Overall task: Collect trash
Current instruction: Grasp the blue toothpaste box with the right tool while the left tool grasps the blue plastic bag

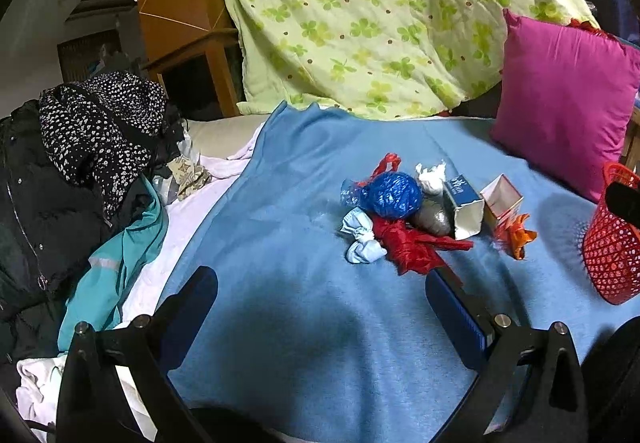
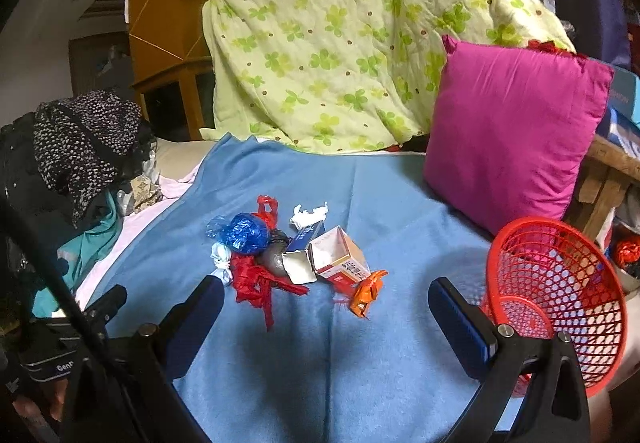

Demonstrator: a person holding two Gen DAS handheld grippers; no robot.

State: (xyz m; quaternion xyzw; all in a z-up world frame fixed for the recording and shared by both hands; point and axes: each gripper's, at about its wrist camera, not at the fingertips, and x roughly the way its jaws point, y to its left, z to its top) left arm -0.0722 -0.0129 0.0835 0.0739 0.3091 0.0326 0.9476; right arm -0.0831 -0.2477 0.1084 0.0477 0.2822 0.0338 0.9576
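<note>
Blue blanket [image 2: 360, 355] holds two cartons [image 2: 340, 259], one red basket [image 2: 560, 299].

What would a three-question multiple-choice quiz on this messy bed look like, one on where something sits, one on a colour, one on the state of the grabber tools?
1. Where is the red mesh basket relative to the trash pile?
A. Right of it, on the blue blanket
B. On the pink pillow
C. Left, on the clothes

2. What colour is the crumpled round bag in the pile?
A. Yellow
B. Shiny blue
C. White

3. How do the left gripper and the right gripper stand?
A. Both shut on trash
B. One holds the basket
C. Both open, holding nothing

Answers: 1 A, the basket stands at the right edge with the pile at centre; 2 B, its foil-like wrap is blue; 3 C, each pair of fingers is spread wide with only blanket between.
</note>
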